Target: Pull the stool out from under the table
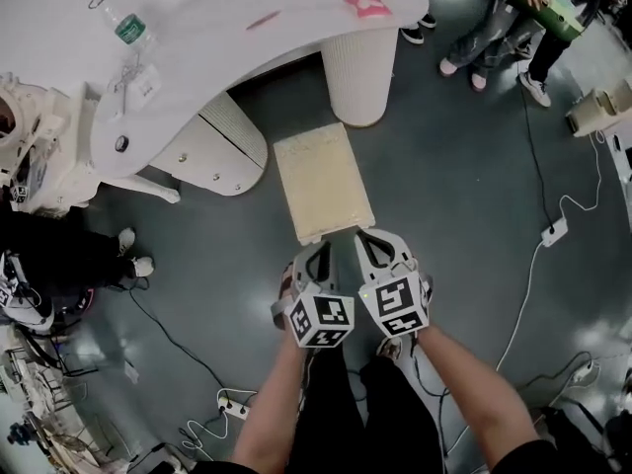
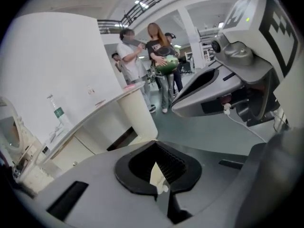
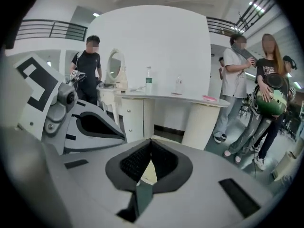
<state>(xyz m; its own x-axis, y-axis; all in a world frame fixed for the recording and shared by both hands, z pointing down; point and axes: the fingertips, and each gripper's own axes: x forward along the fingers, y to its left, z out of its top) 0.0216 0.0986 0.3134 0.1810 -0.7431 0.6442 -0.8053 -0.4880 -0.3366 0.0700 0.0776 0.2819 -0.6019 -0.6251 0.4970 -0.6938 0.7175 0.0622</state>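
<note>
At frame centre, I judge the stool (image 1: 323,181) rigid and fairly light, best taken at its near edge; left gripper (image 1: 314,257) and right gripper (image 1: 373,243) are closed, empty.

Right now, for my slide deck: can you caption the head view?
Left gripper and right gripper, shut and empty, hover near the cream stool standing before the white table.

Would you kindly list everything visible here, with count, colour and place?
White curved table: one, white, upper left.
Cream rectangular stool: one, cream, on the grey floor before the table.
Clear plastic bottle, green label: one, on the table.
Pink flat item: one, table's right end.
White ribbed table leg: one, beside the stool's far end.
White power strips: at least two, on the floor.
Bystanders: several, beyond the table.
Left gripper: one, grey, shut, empty.
Right gripper: one, grey, shut, empty.
</note>
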